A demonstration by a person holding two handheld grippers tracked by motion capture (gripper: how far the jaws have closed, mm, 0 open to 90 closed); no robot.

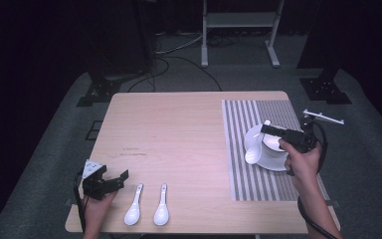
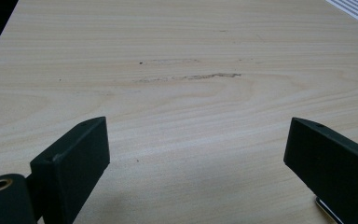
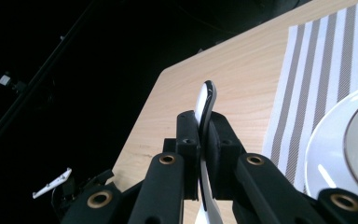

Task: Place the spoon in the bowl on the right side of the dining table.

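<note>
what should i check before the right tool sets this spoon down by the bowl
1. Grip on the spoon: ok. The right tool has its jaws shut on the handle.
2. Spoon's scoop end over the plate: ok, it hangs at the plate's left edge beside the bowl.
3. Whether the scoop already touches the plate: cannot tell.
4. Plate and bowl on the striped mat: ok.
5. Left tool: ok, jaws open with nothing between them, over bare table far from the mat.
6. Two spare spoons near the front edge: ok, lying side by side, apart from both tools.
</note>
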